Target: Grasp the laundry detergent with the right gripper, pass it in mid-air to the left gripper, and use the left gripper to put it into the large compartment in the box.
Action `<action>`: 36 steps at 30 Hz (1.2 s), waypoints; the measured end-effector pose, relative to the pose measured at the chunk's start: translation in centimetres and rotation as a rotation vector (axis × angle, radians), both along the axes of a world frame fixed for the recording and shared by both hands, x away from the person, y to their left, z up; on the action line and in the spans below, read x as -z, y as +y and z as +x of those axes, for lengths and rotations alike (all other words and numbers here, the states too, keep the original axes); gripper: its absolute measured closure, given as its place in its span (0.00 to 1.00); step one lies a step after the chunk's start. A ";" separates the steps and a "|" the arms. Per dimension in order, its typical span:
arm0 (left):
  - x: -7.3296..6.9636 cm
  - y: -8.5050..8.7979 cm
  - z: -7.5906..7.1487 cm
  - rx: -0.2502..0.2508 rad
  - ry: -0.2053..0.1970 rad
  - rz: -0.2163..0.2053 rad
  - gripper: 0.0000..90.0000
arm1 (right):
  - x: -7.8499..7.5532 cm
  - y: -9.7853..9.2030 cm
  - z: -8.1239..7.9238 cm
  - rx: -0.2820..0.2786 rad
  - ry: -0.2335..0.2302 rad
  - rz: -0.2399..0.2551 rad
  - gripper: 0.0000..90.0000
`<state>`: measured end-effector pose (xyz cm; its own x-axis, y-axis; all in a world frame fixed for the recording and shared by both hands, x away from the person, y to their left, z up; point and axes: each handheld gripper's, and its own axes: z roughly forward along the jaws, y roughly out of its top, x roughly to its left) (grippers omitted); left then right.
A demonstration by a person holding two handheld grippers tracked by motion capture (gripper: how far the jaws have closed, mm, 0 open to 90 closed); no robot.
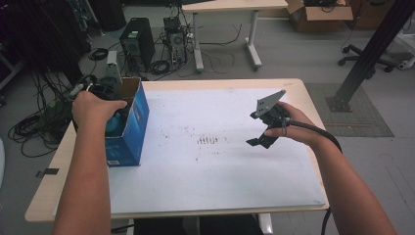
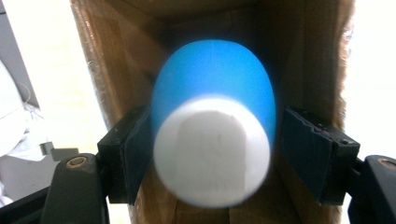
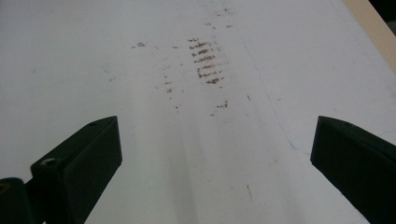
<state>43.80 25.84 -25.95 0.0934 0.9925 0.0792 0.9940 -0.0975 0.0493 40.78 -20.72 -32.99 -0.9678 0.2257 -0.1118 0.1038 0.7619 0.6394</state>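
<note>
Nearest to me in the left gripper view, my left gripper (image 2: 212, 149) has its two black pads set on either side of a blue bottle with a white cap (image 2: 212, 140), the cap end blurred and close to the camera. The left-hand pad (image 2: 133, 154) sits right against the bottle's side, or so close that I cannot see a gap; the right-hand pad (image 2: 306, 149) stands just off it, with a thin dark strip between pad and bottle. So my fingers are part open around the bottle and not clamped on it. The bottle lies inside a cardboard box (image 2: 116, 60), whose brown inner walls rise on both sides of my jaws and close behind the bottle. From the high view, my left hand (image 1: 95, 107) reaches down into that box (image 1: 134, 127), which is blue outside, open at the top, and stands on the left part of the table (image 1: 293, 85); a patch of the blue bottle (image 1: 115, 123) shows under my hand. My right gripper (image 3: 212, 158) has its jaws spread wide with nothing between them, hanging over the white sheet (image 3: 140, 140) that covers the table, above and short of a cluster of small brown marks (image 3: 205, 63). In the high view my right hand (image 1: 293, 125) holds that gripper (image 1: 258, 141) clear of the sheet on the right side, well apart from the box. Beyond the table, computer towers (image 1: 137, 41) and cables lie on the floor.
</note>
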 end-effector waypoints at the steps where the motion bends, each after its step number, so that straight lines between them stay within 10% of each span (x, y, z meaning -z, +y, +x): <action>1: -0.3 -0.1 -0.1 0.003 -0.003 0.001 0.29 | -0.1 0.0 0.0 -0.001 -0.001 -0.001 0.02; 25: -4.0 -2.3 -1.1 0.069 -0.063 0.043 0.12 | -0.9 -1.0 -1.0 0.006 -0.030 0.018 0.02; 36: -5.2 -4.7 -1.2 0.144 -0.066 -0.044 0.05 | -0.9 -1.5 -1.4 0.014 -0.036 0.021 0.02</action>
